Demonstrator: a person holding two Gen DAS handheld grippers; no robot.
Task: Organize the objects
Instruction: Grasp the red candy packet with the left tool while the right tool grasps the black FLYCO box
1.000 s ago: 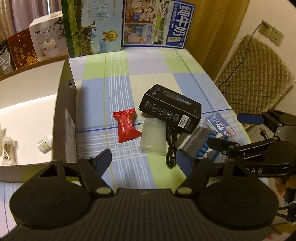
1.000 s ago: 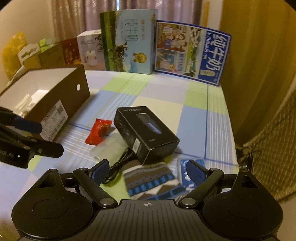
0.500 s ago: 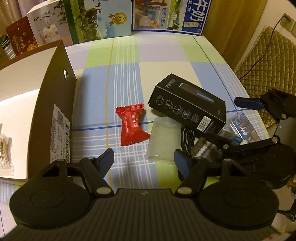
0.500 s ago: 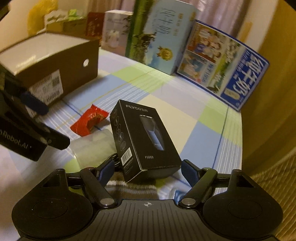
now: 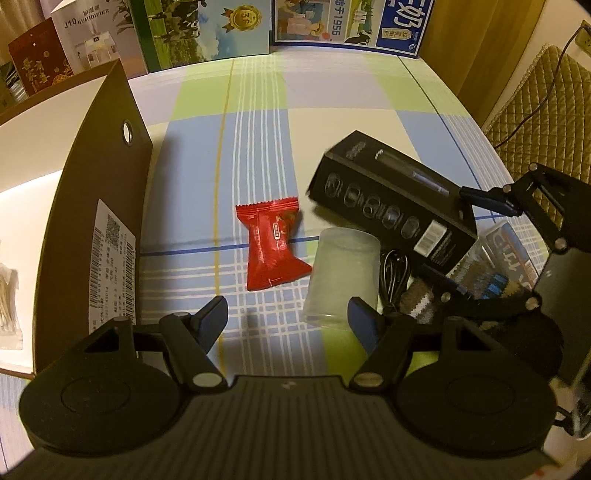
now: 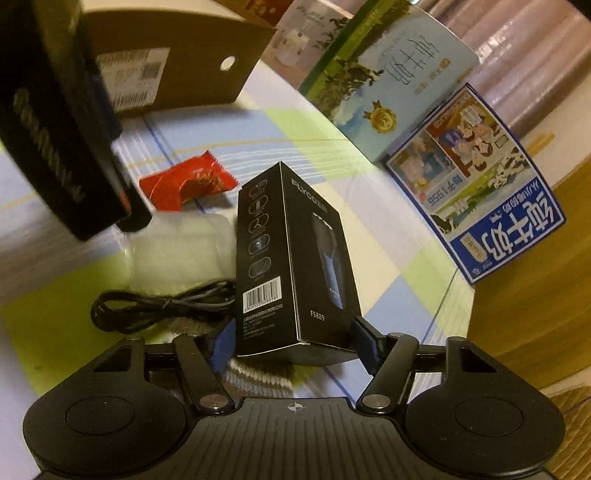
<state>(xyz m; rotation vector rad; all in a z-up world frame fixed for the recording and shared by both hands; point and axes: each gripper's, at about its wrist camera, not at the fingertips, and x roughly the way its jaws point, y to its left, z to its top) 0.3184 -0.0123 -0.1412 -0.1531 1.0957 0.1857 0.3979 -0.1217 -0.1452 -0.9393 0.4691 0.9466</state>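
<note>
Right claw point(image 6: 293, 345): jaws closing, black shaver box point(image 6: 295, 258) between them at its near end; both blue pads point(image 6: 221, 345) lie against the box's sides, and contact looks made, though blur leaves the firmness of the pinch uncertain. The box extends away from the claw, its near end over a striped knit item point(image 6: 255, 373).

Left claw point(image 5: 288, 319): jaws spread, nothing between them. It hangs above the checked surface point(image 5: 258, 110), with the red snack packet point(image 5: 273, 247) just ahead of the gap and the frosted plastic cup point(image 5: 341, 277), lying on its side, just ahead of its right-hand finger.

Other items:
- Coiled black cable point(image 6: 162, 304), between cup and box, touching the box's side.
- Blue packet point(image 5: 511, 251), partly hidden behind the right claw.
- Open brown carton point(image 5: 99, 221), at the surface's left, with small wrapped items inside.
- Milk cartons point(image 5: 207, 29), standing along the far edge.
</note>
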